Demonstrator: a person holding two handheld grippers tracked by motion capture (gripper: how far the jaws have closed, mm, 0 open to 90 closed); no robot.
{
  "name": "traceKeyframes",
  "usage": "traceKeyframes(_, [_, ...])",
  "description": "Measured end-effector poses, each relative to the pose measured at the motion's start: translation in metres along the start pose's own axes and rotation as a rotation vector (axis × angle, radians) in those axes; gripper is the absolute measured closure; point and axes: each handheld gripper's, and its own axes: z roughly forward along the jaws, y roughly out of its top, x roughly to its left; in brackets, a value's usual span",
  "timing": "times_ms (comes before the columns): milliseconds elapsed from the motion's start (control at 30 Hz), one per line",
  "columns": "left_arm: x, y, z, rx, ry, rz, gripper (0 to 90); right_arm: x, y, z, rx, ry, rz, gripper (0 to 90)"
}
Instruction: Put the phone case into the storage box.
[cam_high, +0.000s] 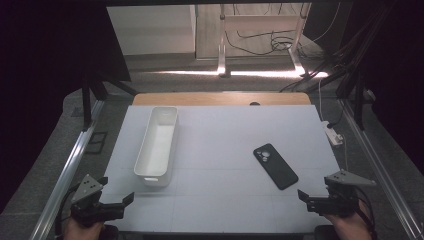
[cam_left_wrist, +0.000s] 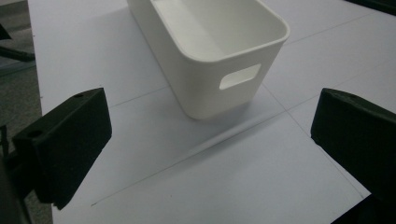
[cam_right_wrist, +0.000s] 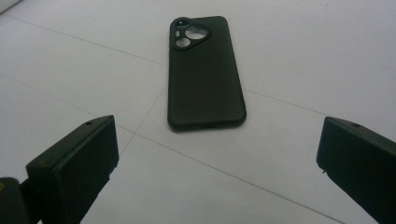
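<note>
The flat white counter (cam_high: 225, 150) has lots of bare room in the middle. A long white plastic bin with a handle hole (cam_high: 157, 145) sits on the left side, its short end near the front edge. A black phone case with round camera holes (cam_high: 275, 166) lies flat on the right side, well apart from the bin. The left claw (cam_high: 131, 198) waits at the front left corner with its jaws wide and nothing in them. The right claw (cam_high: 301, 195) waits at the front right corner, near the case, jaws wide too and holding nothing. A strip of wood (cam_high: 220, 98) shows at the far edge. Behind it the room is dim, with what may be cables (cam_high: 265, 42) on the floor.
</note>
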Motion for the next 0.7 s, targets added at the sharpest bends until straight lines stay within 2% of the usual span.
traceKeyframes(200, [-0.0021, 0.001, 0.0015, 0.013, 0.001, 0.021, 0.0, -0.0006, -0.0006, -0.0009, -0.005, 0.005, 0.009, 0.0])
traceKeyframes(367, [-0.0043, 0.0006, 0.0, 0.003, -0.001, 0.042, 0.0, -0.0003, 0.0001, 0.0005, 0.009, 0.006, 0.006, 0.0])
traceKeyframes(467, [-0.0064, 0.0015, 0.0, -0.003, -0.03, 0.025, 0.0, -0.0004, 0.0007, 0.0016, 0.017, 0.009, 0.007, 0.0])
traceKeyframes(600, [-0.0078, 0.0021, 0.0017, 0.015, -0.026, 0.039, 0.0, -0.0006, 0.0011, 0.0024, 0.023, 0.013, 0.01, 0.0])
traceKeyframes(700, [-0.0073, 0.0016, 0.0012, 0.012, -0.032, 0.034, 0.0, -0.0002, 0.0013, 0.0027, 0.023, 0.012, 0.002, 0.0])
